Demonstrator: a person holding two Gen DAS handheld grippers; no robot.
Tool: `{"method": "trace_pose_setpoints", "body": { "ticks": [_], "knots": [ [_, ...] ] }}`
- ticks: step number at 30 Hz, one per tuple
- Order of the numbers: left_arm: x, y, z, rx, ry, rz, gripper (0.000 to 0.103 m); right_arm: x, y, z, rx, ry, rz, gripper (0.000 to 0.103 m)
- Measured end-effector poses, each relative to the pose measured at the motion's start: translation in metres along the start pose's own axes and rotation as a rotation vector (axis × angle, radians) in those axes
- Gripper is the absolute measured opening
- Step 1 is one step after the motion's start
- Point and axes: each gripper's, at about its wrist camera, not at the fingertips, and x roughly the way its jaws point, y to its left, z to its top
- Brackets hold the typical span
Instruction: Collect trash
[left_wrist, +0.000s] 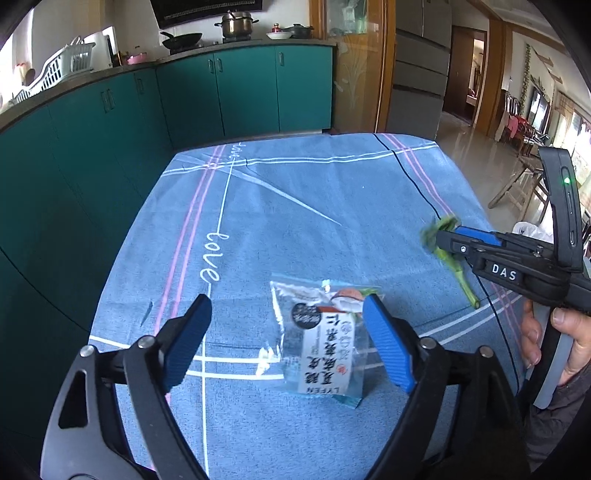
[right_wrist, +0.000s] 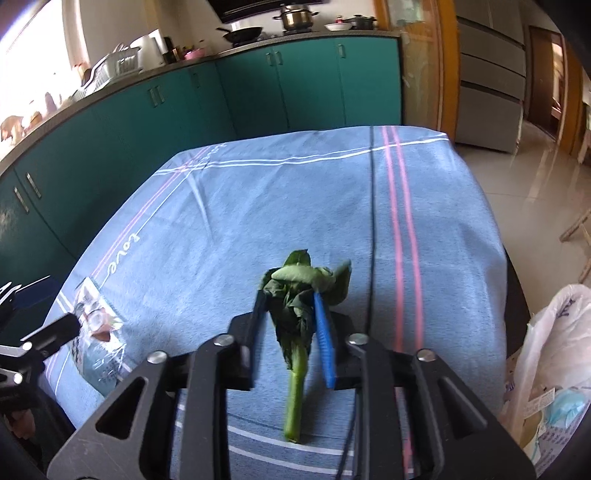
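Note:
A clear snack wrapper (left_wrist: 325, 339) with printed labels lies flat on the blue tablecloth (left_wrist: 295, 206). My left gripper (left_wrist: 288, 301) hovers over it, open wide, its right finger at the wrapper's right edge. The wrapper (right_wrist: 96, 321) also shows at the left of the right wrist view. A wilted green leafy vegetable (right_wrist: 295, 306) with a long stalk sits between the fingers of my right gripper (right_wrist: 288, 299). Those jaws stand apart, loosely flanking the leaves. In the left wrist view the right gripper (left_wrist: 439, 240) is over the table's right side, and the vegetable (left_wrist: 461, 273) below it is blurred.
A white plastic bag (right_wrist: 554, 350) holding trash stands off the table's right edge. A thin black cable (right_wrist: 371, 221) runs across the cloth. Teal cabinets (left_wrist: 240, 92) line the far side. A person's hand (left_wrist: 565, 332) grips the right tool.

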Motion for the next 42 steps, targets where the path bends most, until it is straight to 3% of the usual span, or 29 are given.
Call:
{"method": "trace_pose_setpoints", "body": {
  "ticks": [1, 2, 10, 13, 17, 20, 26, 42],
  "knots": [
    [0.001, 0.0, -0.001, 0.001, 0.005, -0.002, 0.086, 0.0, 0.0, 0.0, 0.002, 0.002, 0.003, 0.05],
    [0.002, 0.0, -0.002, 0.002, 0.01, -0.004, 0.087, 0.001, 0.0, 0.0, 0.0, 0.004, 0.006, 0.053],
    [0.02, -0.006, -0.007, 0.018, 0.057, -0.009, 0.089, 0.018, 0.007, -0.005, -0.044, 0.065, -0.06, 0.053],
    [0.024, -0.01, -0.009, 0.032, 0.071, 0.021, 0.088, 0.018, 0.008, -0.006, -0.05, 0.056, -0.073, 0.045],
    [0.026, -0.009, -0.011, 0.036, 0.079, 0.026, 0.078, 0.018, 0.009, -0.006, -0.053, 0.053, -0.061, 0.028],
    [0.027, -0.008, -0.01, 0.033, 0.079, 0.011, 0.068, 0.018, 0.012, -0.005, -0.063, 0.049, -0.057, 0.023],
    [0.025, -0.011, -0.009, 0.048, 0.071, 0.003, 0.051, 0.016, 0.013, -0.005, -0.061, 0.042, -0.05, 0.022],
    [0.01, -0.012, -0.004, 0.049, 0.038, 0.027, 0.049, 0.004, 0.017, -0.001, -0.07, -0.012, -0.033, 0.022]
  ]
}}
